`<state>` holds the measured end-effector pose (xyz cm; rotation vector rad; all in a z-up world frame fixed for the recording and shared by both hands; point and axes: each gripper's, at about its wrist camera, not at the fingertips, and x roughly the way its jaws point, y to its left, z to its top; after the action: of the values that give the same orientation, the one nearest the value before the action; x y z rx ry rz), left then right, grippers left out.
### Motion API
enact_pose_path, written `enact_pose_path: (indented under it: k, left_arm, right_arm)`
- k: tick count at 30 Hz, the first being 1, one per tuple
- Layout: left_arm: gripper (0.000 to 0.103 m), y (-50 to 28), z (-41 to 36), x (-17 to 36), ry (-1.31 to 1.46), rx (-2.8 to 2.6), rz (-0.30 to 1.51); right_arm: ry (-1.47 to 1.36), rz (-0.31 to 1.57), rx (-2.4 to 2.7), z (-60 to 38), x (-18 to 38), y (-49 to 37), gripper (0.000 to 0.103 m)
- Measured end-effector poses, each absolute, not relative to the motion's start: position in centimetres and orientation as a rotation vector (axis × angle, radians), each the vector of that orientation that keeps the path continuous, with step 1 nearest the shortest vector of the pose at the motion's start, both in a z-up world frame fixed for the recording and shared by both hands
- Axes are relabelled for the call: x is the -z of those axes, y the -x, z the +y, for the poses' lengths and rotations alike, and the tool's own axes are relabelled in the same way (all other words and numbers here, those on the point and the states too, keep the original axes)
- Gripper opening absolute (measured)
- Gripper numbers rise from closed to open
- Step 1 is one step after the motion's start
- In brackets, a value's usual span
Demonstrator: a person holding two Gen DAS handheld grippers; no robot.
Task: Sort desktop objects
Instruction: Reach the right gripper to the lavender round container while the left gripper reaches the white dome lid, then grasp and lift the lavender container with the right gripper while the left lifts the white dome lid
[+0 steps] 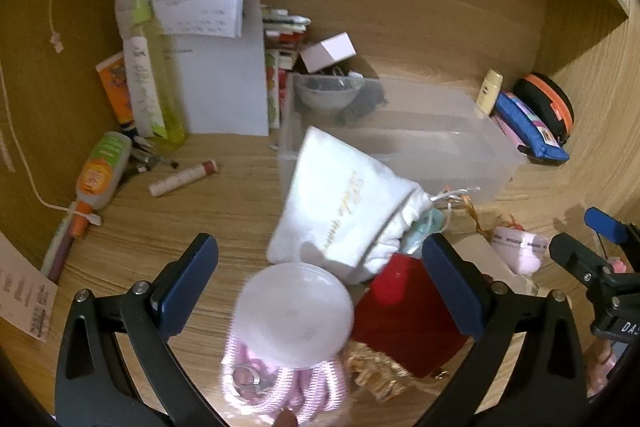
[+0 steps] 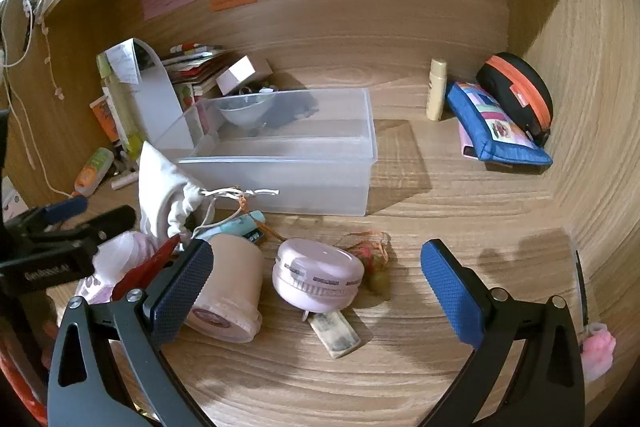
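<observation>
My left gripper [image 1: 320,283] is open over a pile on the wooden desk: a round translucent lid [image 1: 294,311] on a pink coiled cord [image 1: 280,391], a red pouch [image 1: 408,323] and a white drawstring bag [image 1: 340,211]. A clear plastic bin [image 1: 440,143] stands behind them. My right gripper [image 2: 316,279] is open, with a round pink case [image 2: 316,277] between its fingers and a beige cup [image 2: 228,291] lying against the left finger. The bin [image 2: 288,179] and white bag [image 2: 164,183] also show in the right wrist view.
Bottles [image 1: 152,79], a white folder [image 1: 224,75] and tubes stand at the back left. A blue pouch [image 2: 496,127], black-and-orange case [image 2: 516,91] and cream bottle [image 2: 436,89] lie at the back right. A folded banknote [image 2: 336,333] lies under the pink case.
</observation>
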<state>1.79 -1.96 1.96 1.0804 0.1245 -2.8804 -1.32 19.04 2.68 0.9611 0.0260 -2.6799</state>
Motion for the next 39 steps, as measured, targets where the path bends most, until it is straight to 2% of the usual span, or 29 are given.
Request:
enact_pose_path:
  k: [17,24,26,27,28,33,39]
  left_arm:
    - [0.103,-3.0,-5.9,1.3,-1.207,2.876,0.299]
    - [0.102,-1.8,-4.9,2.3,-1.242,2.886,0.267]
    - [0.093,-1.4,-5.0,2.6,-1.258,2.879,0.267]
    - [0.085,-1.2,-5.0,2.8,-1.273,2.871,0.268]
    - [0.083,-1.0,-5.1,3.0,-1.291,2.868,0.275]
    - [0.078,-1.0,-5.1,3.6,-1.294,2.875,0.306]
    - [0.072,-1.4,-5.2,2.8,-1.25,2.895,0.307]
  right_arm:
    - [-1.047,0.022,2.664,19.9,-0.3,1.9,0.102]
    - [-1.14,-0.062,2.593,20.0,1.1,3.6,0.086]
    - [-1.167,-0.084,2.561,19.8,1.5,4.2,0.08]
    - [-1.175,-0.087,2.552,19.7,1.6,4.4,0.077]
    - [-1.186,-0.09,2.54,19.5,1.8,4.6,0.073]
    - [-1.224,-0.11,2.5,19.3,2.5,5.4,0.062]
    - [-1.223,-0.169,2.493,20.0,2.4,5.6,0.062]
